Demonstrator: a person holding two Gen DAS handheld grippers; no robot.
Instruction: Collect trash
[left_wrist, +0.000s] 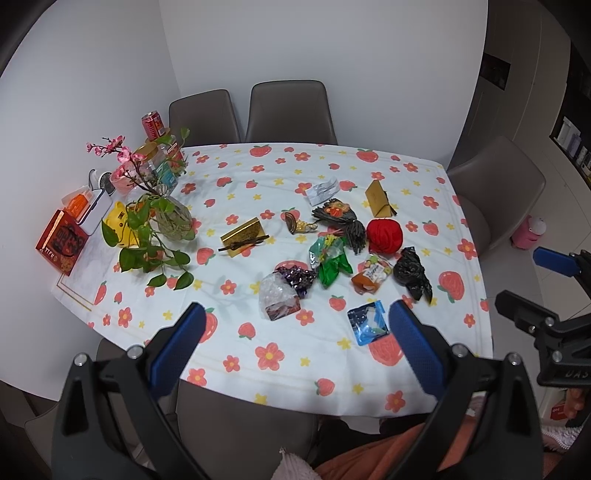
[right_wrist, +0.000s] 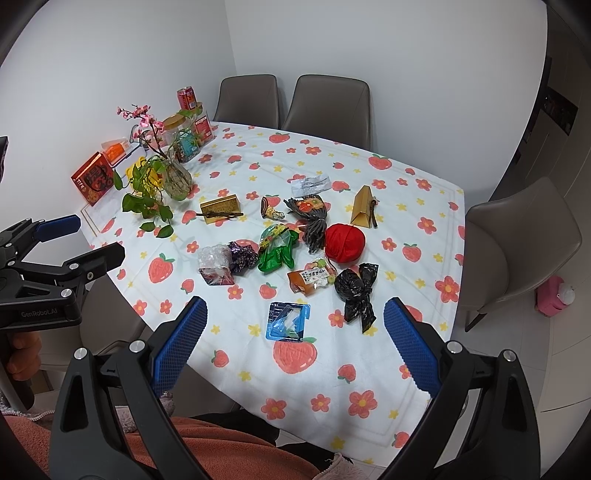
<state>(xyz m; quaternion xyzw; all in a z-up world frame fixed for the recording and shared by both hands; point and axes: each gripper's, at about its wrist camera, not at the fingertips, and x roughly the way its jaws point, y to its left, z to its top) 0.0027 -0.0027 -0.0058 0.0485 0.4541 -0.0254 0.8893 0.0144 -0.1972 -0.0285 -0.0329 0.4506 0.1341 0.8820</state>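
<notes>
Nearest the left wrist camera, the left claw (left_wrist: 295, 328) hangs above the near edge of the desk (left_wrist: 369, 391) with its blue pads spread wide and nothing between them; the right claw (right_wrist: 293, 325) is likewise wide open and holds nothing. Seen from the left, the right claw sits off the desk at 3 o'clock. Just ahead of both claws lies a blue packet (right_wrist: 288, 320), flat on the flowered cloth, closest of all the trash. At 1 o'clock from it in the right wrist view is a knotted black bag (right_wrist: 357, 293), and at 12 o'clock an orange snack wrapper (right_wrist: 310, 280). Beyond those a green wrapper (right_wrist: 277, 249) lies crumpled, with a purple wrapper (right_wrist: 242, 256) touching a clear plastic bag (right_wrist: 214, 264) at its 9 o'clock. A red ball (right_wrist: 345, 242) rests at 12 o'clock from the black bag, touching a bundle of grey-brown strands (right_wrist: 314, 218). Farther back are a white slip of paper (right_wrist: 310, 184), an upright gold box (right_wrist: 364, 210) at 2 o'clock, and a low gold box (right_wrist: 219, 206) at 10 o'clock. Toward the far left corner stand a glass vase (right_wrist: 177, 179) of green vines and pink blossoms, a red carton (right_wrist: 94, 181), jars and a red can (right_wrist: 186, 98). Grey chairs (right_wrist: 328, 107) ring the desk.
</notes>
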